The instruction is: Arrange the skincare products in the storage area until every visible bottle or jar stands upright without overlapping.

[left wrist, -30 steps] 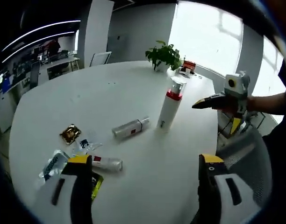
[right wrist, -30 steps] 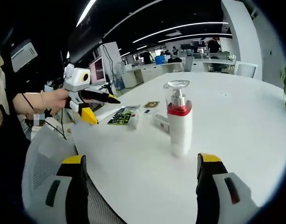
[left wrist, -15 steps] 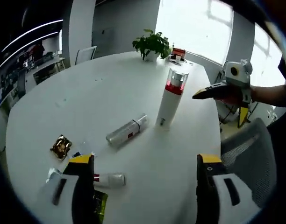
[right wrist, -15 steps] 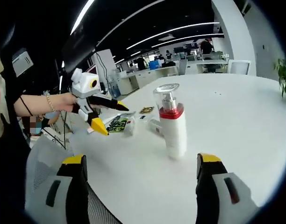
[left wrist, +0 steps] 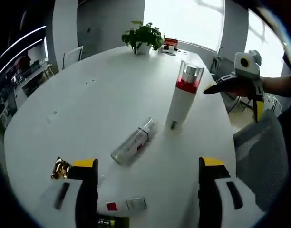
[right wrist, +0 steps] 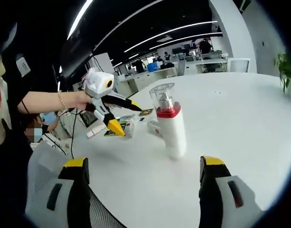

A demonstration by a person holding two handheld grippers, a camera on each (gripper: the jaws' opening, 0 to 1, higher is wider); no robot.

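Note:
A tall white pump bottle (left wrist: 182, 100) with a red band and clear cap stands upright on the white table (left wrist: 88, 95). Left of it a clear bottle (left wrist: 134, 142) lies on its side, and a small tube (left wrist: 120, 206) lies nearer me. My left gripper (left wrist: 148, 163) is open above the table's near part, holding nothing. My right gripper (right wrist: 144, 163) is open too, off the table's edge, facing the pump bottle (right wrist: 170, 125). From there I see the left gripper (right wrist: 129, 119), held in a hand, hovering beside the lying bottle (right wrist: 154, 127). The right gripper (left wrist: 231, 100) hangs right of the pump bottle.
A gold sachet (left wrist: 59, 168) lies at the near left, and flat packets (right wrist: 118, 128) lie under the left gripper. A potted plant (left wrist: 142, 35) stands at the table's far edge. A mesh chair (left wrist: 262, 156) sits by the table's right edge. Office desks fill the background.
The left gripper has moved forward over the table toward the lying bottle, so the sachets slid to the bottom of its view. The bottles have not moved. Both grippers stay open.

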